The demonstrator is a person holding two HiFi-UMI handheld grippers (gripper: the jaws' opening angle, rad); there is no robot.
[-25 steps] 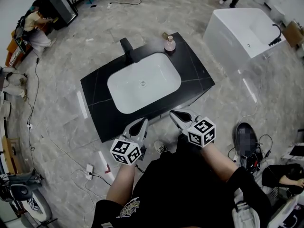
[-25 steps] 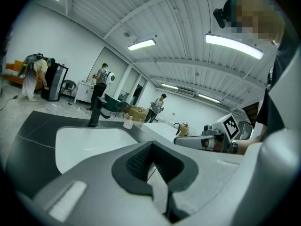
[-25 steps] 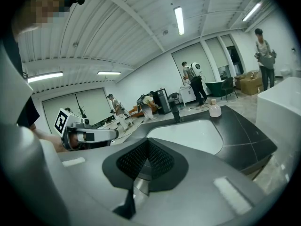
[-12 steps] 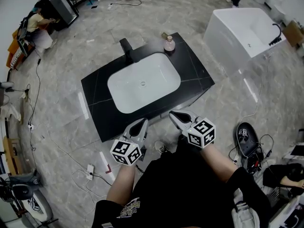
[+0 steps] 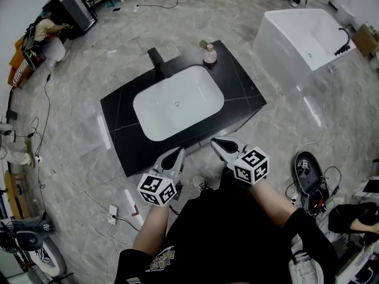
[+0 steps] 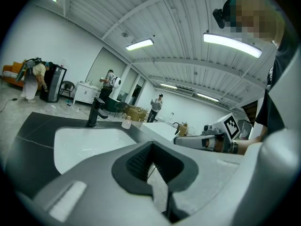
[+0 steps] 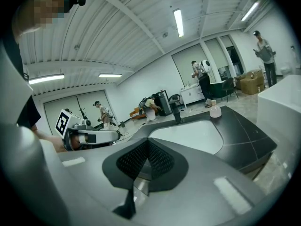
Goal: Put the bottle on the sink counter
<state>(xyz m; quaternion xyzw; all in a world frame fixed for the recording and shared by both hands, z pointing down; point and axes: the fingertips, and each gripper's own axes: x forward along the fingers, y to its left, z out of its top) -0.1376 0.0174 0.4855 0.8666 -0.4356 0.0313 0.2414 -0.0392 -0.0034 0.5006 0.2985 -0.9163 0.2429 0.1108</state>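
On the black sink table point(image 5: 240, 93): a small round pink bottle point(image 5: 209, 54).
Left gripper point(image 5: 177, 152) and right gripper point(image 5: 217, 142) hover at the near edge, fingers closed, empty.

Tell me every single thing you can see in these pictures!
sink counter: one, black, middle of the floor
basin: one, white, set into the counter
faucet: one, black, far edge of the counter
bottle: one, pinkish, upright on the counter's far corner, right of the faucet
bathtub: one, white, on the floor at upper right
power strip: one, white, on the floor at lower left
cables: several, dark, along the floor at left
other people: a few, at the room's far edges
left gripper: one, grey, near edge of the counter, jaws together, empty
right gripper: one, grey, beside the left one, jaws together, empty
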